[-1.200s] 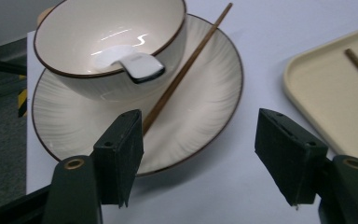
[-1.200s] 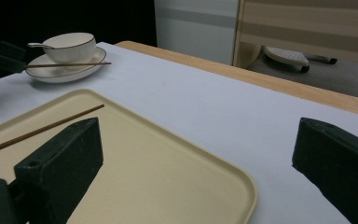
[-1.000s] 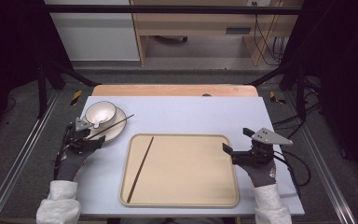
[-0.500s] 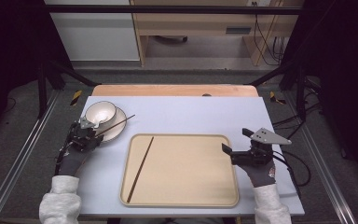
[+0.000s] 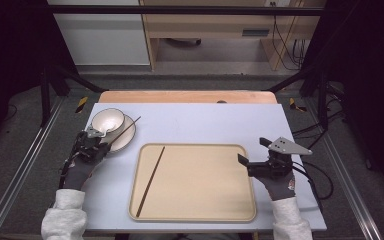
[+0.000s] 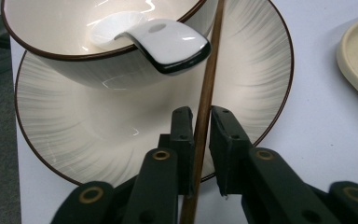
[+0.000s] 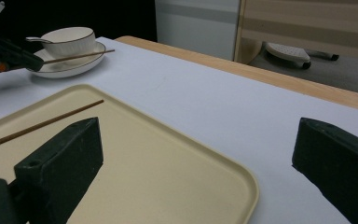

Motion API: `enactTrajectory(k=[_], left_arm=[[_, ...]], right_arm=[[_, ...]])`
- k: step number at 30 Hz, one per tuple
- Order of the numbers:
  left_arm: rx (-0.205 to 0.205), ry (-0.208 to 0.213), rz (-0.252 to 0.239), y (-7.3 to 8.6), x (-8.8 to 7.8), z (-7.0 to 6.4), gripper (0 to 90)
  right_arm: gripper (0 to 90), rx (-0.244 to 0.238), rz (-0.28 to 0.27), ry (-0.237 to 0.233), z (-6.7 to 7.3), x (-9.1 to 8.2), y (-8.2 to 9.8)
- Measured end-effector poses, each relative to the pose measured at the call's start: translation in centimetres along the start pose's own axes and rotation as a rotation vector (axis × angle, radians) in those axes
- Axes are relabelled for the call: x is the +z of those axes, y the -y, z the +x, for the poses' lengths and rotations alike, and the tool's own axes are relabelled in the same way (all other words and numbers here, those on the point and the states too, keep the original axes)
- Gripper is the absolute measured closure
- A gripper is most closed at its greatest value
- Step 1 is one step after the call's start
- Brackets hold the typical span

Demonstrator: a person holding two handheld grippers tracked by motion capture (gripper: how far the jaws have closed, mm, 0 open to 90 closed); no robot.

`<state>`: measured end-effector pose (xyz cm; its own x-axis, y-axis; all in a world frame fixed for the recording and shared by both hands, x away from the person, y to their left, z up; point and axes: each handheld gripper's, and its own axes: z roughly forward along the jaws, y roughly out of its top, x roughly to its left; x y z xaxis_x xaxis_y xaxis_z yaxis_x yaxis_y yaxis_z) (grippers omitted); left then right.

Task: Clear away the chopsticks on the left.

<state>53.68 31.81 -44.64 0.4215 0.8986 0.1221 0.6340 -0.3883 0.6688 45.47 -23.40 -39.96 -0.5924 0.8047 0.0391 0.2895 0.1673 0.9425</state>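
Two chopsticks, one being gripped at the plate near the bench's far left corner.

One chopstick (image 6: pixel 208 84) leans across the plate (image 6: pixel 261 70) beside the bowl (image 6: pixel 65 56) with its spoon (image 6: pixel 168 42); the other chopstick (image 5: pixel 150 181) lies on the tray (image 5: pixel 230 212). Thin, light, stiff wood — smooth enough to slip or roll, so a hold near the lower end, square across the shaft, seems safest. The left hand-held gripper (image 6: pixel 201 135) has just been closing, its jaws now narrow with the stick pinched between them. The right hand-held gripper (image 5: pixel 250 159) rests wide and empty at the tray's right edge — nothing between its jaws.
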Motion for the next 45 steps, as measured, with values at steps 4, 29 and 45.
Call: enactTrajectory(k=[4,29,45], left_arm=[[0.007,0.011,0.005,-0.1,0.0,-0.2,82.0],[0.022,0.042,-0.130,-1.7,-3.3,-4.7,84.0],[-0.025,-0.005,-0.214,-1.5,-5.6,-9.9,83.9]], right_arm=[[2.0,0.000,-0.001,0.000,0.0,0.0,0.0],[2.0,0.003,-0.005,-0.001,0.0,-0.1,0.0],[2.0,0.006,-0.012,-0.002,-0.1,-0.4,-0.1]])
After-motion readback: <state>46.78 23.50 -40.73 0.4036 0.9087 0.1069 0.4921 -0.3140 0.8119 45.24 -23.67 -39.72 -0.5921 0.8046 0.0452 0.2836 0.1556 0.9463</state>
